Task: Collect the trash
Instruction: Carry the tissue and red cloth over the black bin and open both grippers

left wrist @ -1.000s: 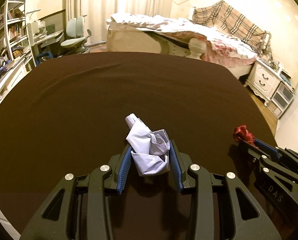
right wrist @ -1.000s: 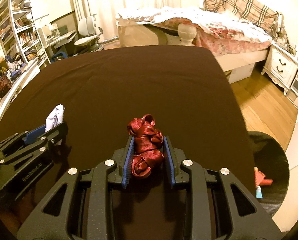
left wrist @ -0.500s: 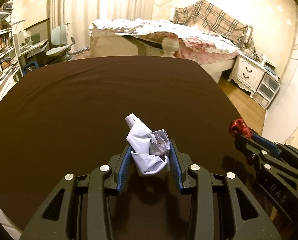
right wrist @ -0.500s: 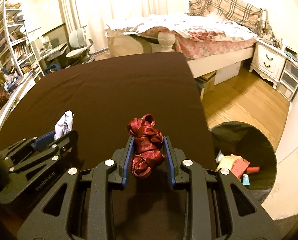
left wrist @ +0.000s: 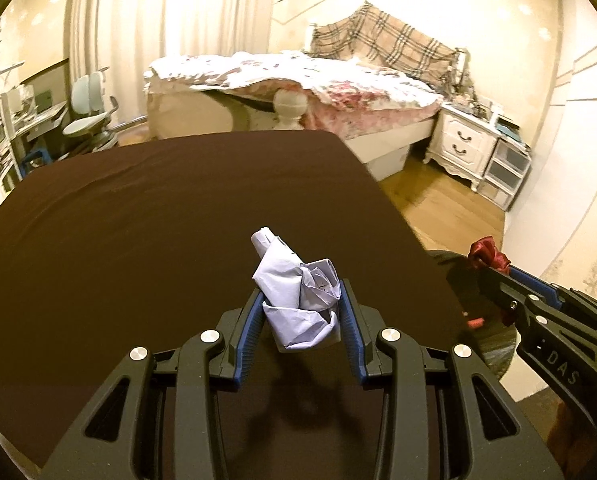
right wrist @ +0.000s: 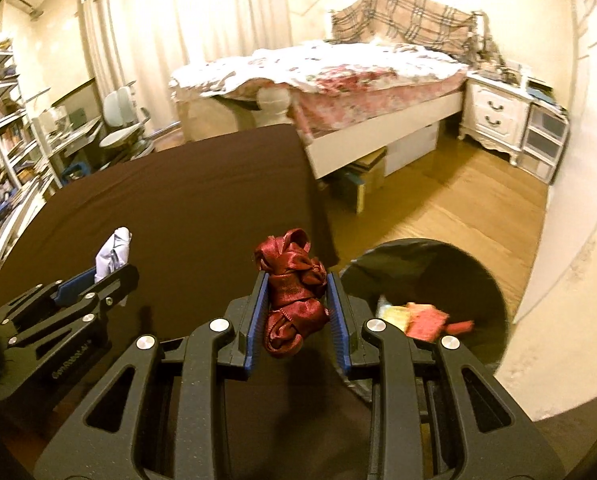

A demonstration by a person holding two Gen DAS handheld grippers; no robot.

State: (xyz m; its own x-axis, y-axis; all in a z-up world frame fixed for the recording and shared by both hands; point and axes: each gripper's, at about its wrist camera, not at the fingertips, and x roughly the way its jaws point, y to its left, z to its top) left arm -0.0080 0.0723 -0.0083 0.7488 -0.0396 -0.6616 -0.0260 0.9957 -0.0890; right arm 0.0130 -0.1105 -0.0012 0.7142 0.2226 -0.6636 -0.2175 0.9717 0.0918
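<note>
Ribbon (right wrist: 294,292) sits squeezed in my right hand-held gripper (right wrist: 296,308) beside the bin (right wrist: 482,280), paper (left wrist: 298,300) squeezed in my left hand-held gripper (left wrist: 300,320) above the desk (left wrist: 138,220), so I should let go only right over the bin's hole.

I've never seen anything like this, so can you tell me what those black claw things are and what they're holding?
They are two grabbing tools, one in each of a person's hands, not a robot. Each carries a small camera looking out along its two fingers, so each picture is that tool's own view.

In the left tool's picture, the left gripper is squeezing a crumpled white paper above a table with a dark brown cloth.

In the right tool's picture, the right gripper is squeezing a bunched red ribbon. Just beyond it, on the floor beside the table, stands a black trash bin with some rubbish already inside. A bed is in the background.
</note>
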